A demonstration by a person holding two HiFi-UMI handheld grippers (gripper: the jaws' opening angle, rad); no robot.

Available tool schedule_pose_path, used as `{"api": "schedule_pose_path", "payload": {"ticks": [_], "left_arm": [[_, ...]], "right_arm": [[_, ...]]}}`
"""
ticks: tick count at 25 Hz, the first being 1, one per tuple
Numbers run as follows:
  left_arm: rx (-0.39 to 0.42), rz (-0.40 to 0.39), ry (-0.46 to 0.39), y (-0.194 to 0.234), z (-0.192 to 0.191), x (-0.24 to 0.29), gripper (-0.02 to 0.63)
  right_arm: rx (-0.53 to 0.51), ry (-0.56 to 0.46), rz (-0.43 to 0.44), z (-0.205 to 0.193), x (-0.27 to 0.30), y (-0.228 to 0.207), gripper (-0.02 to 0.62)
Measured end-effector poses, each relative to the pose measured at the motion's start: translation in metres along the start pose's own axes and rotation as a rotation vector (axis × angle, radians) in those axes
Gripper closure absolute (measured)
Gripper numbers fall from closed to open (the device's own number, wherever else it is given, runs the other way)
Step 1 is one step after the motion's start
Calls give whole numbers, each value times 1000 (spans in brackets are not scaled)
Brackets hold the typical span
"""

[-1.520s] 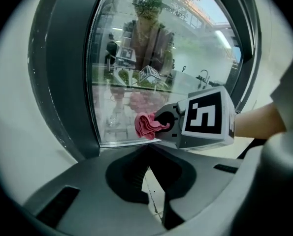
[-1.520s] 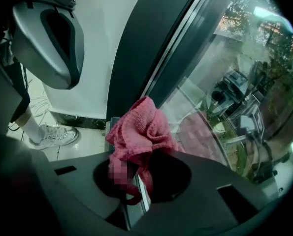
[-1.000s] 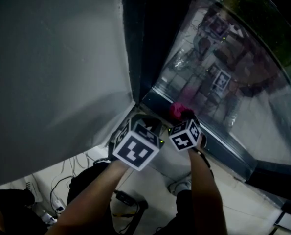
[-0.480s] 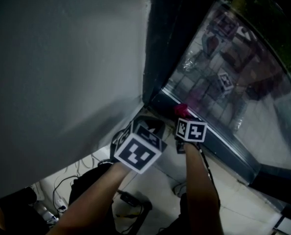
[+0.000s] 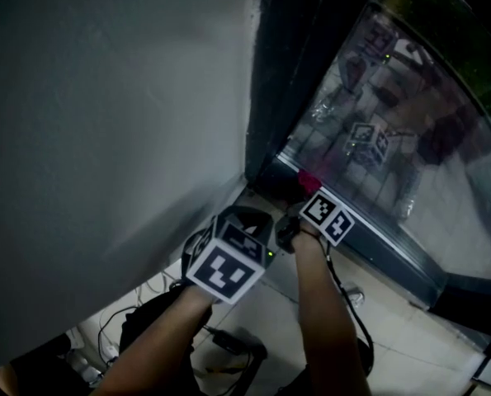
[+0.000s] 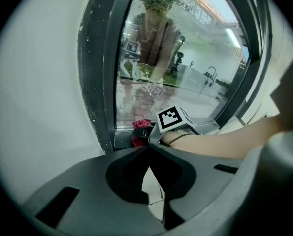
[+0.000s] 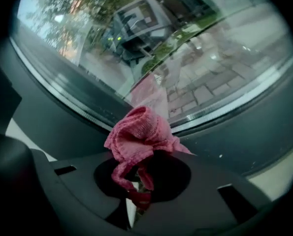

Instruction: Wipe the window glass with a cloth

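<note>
Cloth, pink and bunched, sat pinched in the right gripper. Its jaws were clamped on the lower folds, so the loose wad stuck out ahead as a pad. That wad seemed to press the window glass at its seven o'clock corner, just above the dark frame, likely the end of a wiping pass. Left gripper, jaws together on nothing, hung at eight o'clock from the right one, near the wall, probably parked clear of the work.
</note>
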State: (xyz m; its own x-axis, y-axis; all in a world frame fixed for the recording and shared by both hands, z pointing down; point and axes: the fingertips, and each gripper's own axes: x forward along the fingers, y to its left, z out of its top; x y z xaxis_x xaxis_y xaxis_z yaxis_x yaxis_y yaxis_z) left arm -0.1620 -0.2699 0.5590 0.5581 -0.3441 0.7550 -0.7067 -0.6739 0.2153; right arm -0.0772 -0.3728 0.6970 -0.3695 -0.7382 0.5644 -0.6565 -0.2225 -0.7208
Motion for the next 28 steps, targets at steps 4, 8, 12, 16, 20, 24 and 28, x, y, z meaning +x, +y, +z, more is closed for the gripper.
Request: {"api": "schedule_pose_path", "payload": {"ticks": [4, 8, 12, 16, 20, 24, 28], "left_arm": [[-2, -3, 4, 2, -1, -3, 598], [13, -10, -6, 2, 4, -6, 598], [6, -14, 2, 1, -1, -6, 598], [13, -3, -3, 2, 3, -8, 598], [11, 4, 5, 5, -2, -6, 598], [15, 18, 8, 6, -4, -8, 598], [2, 19, 14, 7, -15, -6, 598]], "right_arm": [[155, -75, 53, 4, 5, 3, 543], [260, -97, 96, 4, 9, 8, 543], [328, -115, 123, 4, 11, 9, 543], [363, -137, 132, 6, 14, 12, 543], [382, -142, 125, 5, 18, 14, 543], [410, -154, 133, 6, 19, 14, 545], [421, -157, 148, 6, 20, 17, 543]]}}
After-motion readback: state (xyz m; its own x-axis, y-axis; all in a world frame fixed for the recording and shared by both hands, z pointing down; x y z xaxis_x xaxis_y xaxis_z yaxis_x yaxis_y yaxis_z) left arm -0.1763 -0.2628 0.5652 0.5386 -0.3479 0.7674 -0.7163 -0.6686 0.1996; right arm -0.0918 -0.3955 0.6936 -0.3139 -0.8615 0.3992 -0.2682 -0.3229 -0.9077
